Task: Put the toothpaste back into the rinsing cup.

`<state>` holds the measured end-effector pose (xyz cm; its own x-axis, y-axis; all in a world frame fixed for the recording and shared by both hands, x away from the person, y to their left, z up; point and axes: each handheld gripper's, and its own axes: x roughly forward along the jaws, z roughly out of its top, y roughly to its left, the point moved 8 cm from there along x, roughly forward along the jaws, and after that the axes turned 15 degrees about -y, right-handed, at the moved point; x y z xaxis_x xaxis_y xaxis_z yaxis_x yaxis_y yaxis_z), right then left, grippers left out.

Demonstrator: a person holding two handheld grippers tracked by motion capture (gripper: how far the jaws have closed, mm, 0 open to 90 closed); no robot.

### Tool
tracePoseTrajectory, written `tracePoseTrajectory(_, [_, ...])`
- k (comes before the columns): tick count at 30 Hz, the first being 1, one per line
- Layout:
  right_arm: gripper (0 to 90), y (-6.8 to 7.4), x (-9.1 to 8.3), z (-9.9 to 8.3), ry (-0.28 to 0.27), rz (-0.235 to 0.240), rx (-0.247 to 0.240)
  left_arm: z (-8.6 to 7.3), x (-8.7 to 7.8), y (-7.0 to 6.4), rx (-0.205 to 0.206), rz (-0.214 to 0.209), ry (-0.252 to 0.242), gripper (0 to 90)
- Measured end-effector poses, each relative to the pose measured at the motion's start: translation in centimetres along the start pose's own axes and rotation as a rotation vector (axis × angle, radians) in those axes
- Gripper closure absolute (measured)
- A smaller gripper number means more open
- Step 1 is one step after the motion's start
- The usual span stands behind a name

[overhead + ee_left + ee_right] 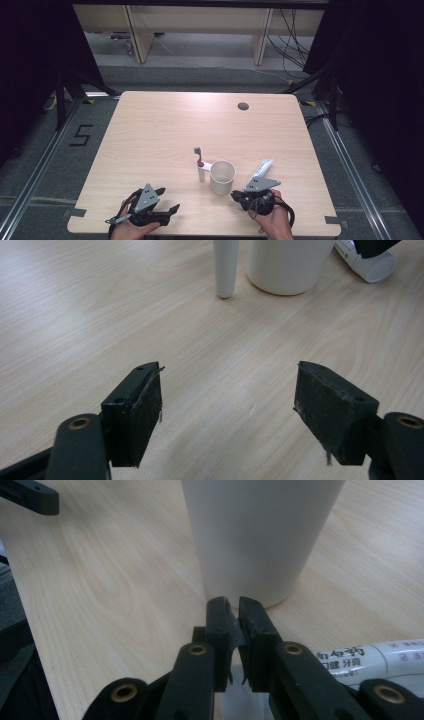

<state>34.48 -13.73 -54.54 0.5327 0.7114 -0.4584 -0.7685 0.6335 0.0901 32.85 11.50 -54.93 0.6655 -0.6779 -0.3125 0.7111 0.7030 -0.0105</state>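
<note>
Standing upright near the front middle of the pale wooden table (150, 130), the plain white plastic cup (222, 177) has a white-handled toothbrush (200, 165) lying just beside its left and a white toothpaste tube (261, 170) on its right. The right gripper (235, 196) sits low just before the cup's base, jaws together on nothing. The left gripper (167, 200) rests near the front edge, jaws wide apart and empty.

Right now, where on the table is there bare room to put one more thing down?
The far half of the table is bare, from the toothbrush back to the round hole. The left side, beyond the left gripper, is free too. It is crowded near the front right: cup, toothpaste tube and right gripper sit close together.
</note>
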Motion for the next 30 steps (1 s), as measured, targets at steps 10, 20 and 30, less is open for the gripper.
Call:
tracePoseTrajectory(10, [85.4, -0.3, -0.2, -0.8, 0.048, 0.008, -0.007, -0.1, 0.0, -0.1, 0.004, -0.001, 0.01, 26.8])
tracePoseTrajectory(20, [85.4, -0.1, -1.9, -1.9, 0.081, 0.016, -0.022, -0.1, 0.1, -0.2, -0.006, -0.003, 0.002, 26.8])
tracePoseTrajectory(30, [86.6, -0.3, -4.2, -2.8, 0.111, 0.002, -0.03, -0.1, 0.0, -0.1, 0.008, -0.011, 0.014, 26.8])
